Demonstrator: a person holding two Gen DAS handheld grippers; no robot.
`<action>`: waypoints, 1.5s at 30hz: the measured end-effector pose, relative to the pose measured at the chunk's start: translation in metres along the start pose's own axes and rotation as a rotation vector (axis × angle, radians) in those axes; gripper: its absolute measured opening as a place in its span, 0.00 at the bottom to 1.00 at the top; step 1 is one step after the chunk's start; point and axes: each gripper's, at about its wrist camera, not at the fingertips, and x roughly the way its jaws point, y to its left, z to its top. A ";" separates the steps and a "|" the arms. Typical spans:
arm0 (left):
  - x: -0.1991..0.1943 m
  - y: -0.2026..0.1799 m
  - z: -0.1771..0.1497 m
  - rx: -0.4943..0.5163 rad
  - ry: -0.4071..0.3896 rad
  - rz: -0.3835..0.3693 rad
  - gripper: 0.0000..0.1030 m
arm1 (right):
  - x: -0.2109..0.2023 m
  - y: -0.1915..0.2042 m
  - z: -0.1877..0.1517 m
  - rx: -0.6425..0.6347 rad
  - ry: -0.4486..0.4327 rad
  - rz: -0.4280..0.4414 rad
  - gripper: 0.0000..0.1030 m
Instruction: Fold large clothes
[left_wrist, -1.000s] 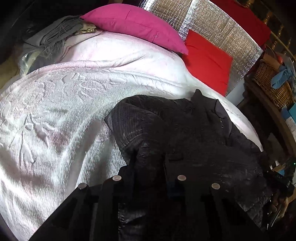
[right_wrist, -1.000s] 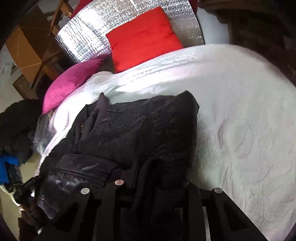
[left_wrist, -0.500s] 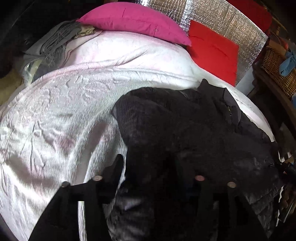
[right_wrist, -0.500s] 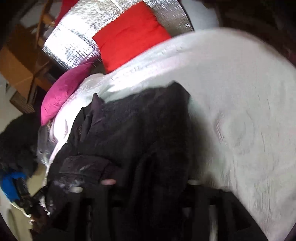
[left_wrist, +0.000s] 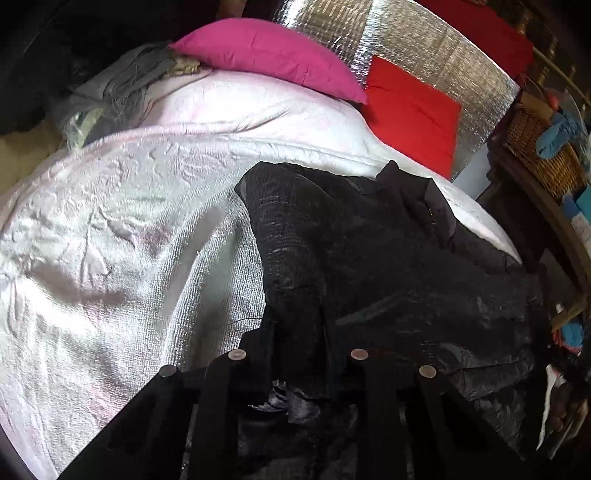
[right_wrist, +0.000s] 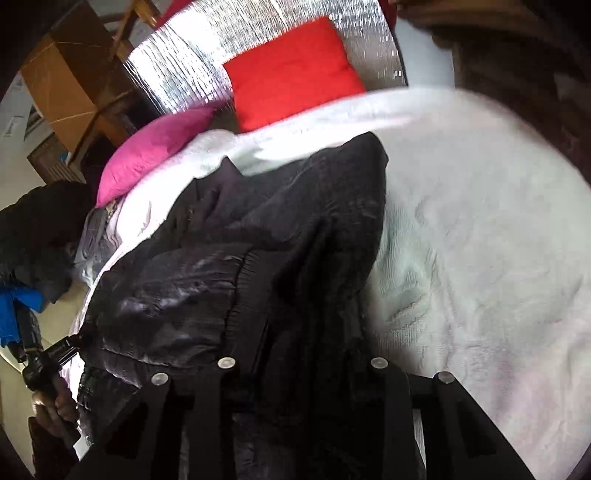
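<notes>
- The large black quilted jacket lay spread on the bed's white textured bedspread, reaching from near the pillows down to both claws.
- The left claw was closing, with a bunched fold of the jacket between its fingers; the black fabric against black fingers made the pads' contact hard to make out, though the fold looked pinched.
- The right claw was closing likewise, jacket cloth gathered between its fingers; its tips were lost in the dark folds.
- The jacket's near hem was cut off by the bottom of both views.
- Only the left wrist view showed the woven wicker basket with a blue cloth, and the grey bundled fabric beside the magenta pillow.
- Only the right wrist view showed the brown cardboard box and a hand on a dark handle at the left edge, partly cut off.
- The red square cushion against the silver foil-covered headboard appeared in both, blurred in the right view.
</notes>
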 end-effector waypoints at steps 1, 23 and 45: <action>0.002 0.002 -0.003 0.005 0.012 0.007 0.22 | 0.000 -0.002 -0.002 0.007 0.001 -0.002 0.34; -0.065 -0.040 -0.033 0.351 -0.237 0.307 0.65 | -0.027 -0.043 -0.017 0.193 0.002 0.072 0.67; -0.048 -0.043 -0.025 0.364 -0.212 0.318 0.65 | 0.020 -0.017 -0.011 0.079 0.068 -0.004 0.66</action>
